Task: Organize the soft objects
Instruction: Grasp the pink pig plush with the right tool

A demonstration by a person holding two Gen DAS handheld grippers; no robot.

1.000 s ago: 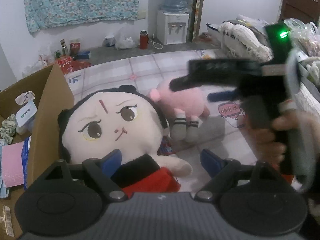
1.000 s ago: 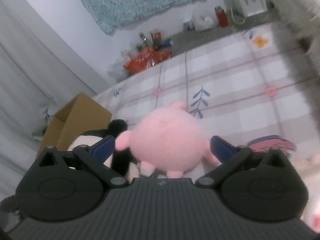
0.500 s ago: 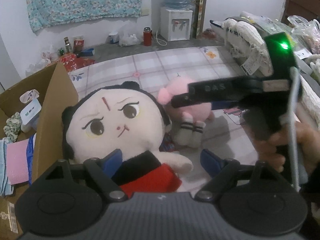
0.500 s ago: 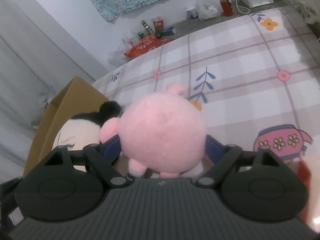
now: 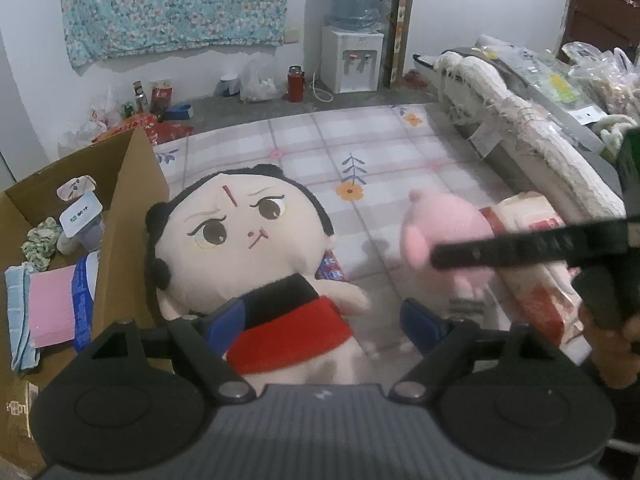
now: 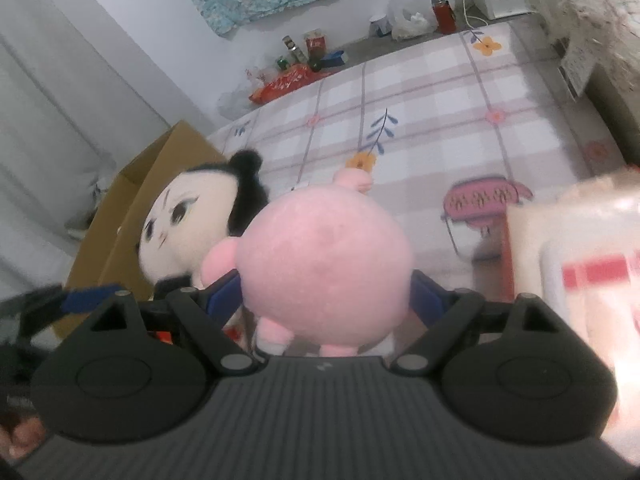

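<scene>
Looks light and squashy, apt to bulge out of a shallow pinch; pink plush [image 6: 326, 264] lifted off the checked mat [image 6: 448, 120], clamped around its round middle by right gripper [image 6: 326, 294]; left gripper [image 5: 320, 316] spread wide over big-headed doll [image 5: 240, 236] beside cardboard box [image 5: 128, 208], gripping nothing.

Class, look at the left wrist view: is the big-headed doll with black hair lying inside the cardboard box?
No. The doll lies on the checked mat beside the cardboard box, outside its wall.
</scene>
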